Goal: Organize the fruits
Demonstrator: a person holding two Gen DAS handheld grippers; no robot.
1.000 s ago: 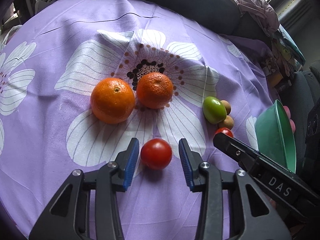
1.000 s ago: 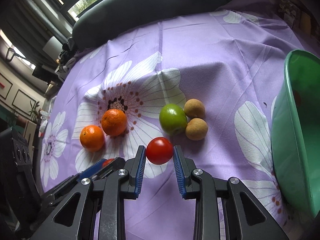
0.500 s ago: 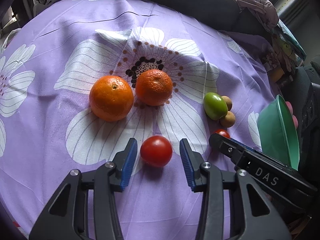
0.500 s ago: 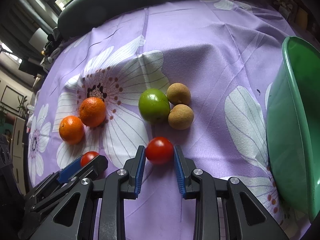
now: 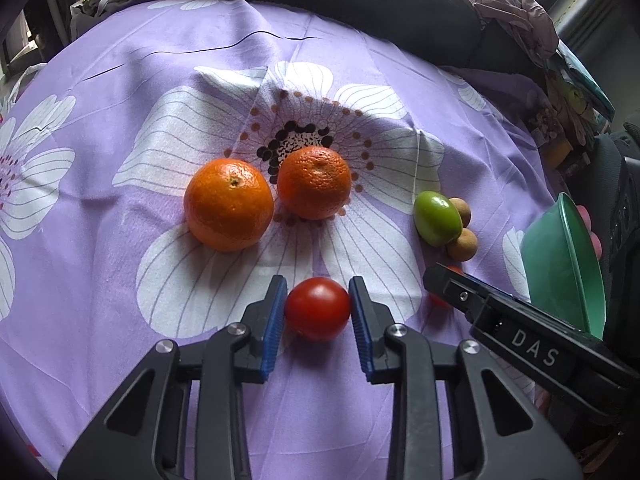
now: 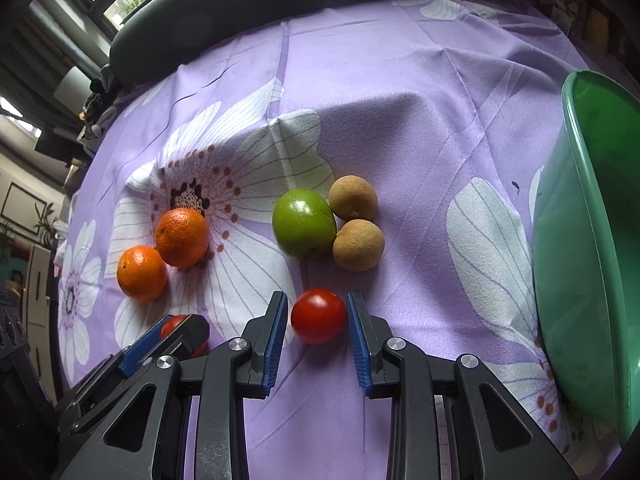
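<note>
The left tool tilts steeply down at the surface; its jaws have just been closing and now clamp a red tomato, which a second ago sat loose between them. The right tool, equally steep, grips a second tomato as before. Its side reads "DAS". Oranges lie beyond.

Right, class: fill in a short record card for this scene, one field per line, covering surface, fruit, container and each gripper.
surface: purple flowered cloth
oranges: two, touching
green fruit: one, beside two brown fruits
tomatoes: two, one per gripper
bowl: green, tilted, at the cloth's right edge
left gripper: just closed on left tomato
right gripper: shut on right tomato
</note>
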